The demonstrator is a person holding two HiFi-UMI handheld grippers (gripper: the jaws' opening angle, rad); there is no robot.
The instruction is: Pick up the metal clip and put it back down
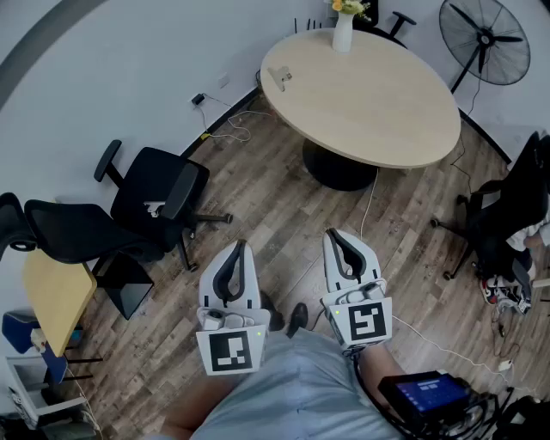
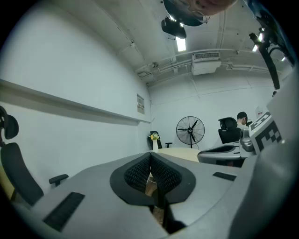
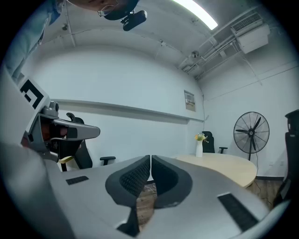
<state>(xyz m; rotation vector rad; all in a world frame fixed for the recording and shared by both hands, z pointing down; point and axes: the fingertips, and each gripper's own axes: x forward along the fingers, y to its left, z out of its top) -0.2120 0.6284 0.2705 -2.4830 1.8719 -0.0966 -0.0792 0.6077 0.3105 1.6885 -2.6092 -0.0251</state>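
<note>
Hard to read: the metal clip shows only as a small pale speck on the round table, near its 9 o'clock rim. It is too small for its shape to be made out. It lies well apart from both tongs.

- Flowers cut off by the top edge of the head view.
- Fan at 1 o'clock: its foot is hidden behind the table.
- The table's dark pedestal is half covered by the top.
- In both gripper views the tongs' own grey bodies block the wooden floor and most of the table top.

Containers: one white vase, upright at the table's 12 o'clock rim, holds the yellow flowers.

Tongs: left tongs at 6 o'clock, held level over the floor. The ribbed pads meet at the tips, with nothing between them. Right tongs are just beside them, also level, pads drawn together to a thin slit, nothing held.

A black office chair stands at 9 o'clock.
</note>
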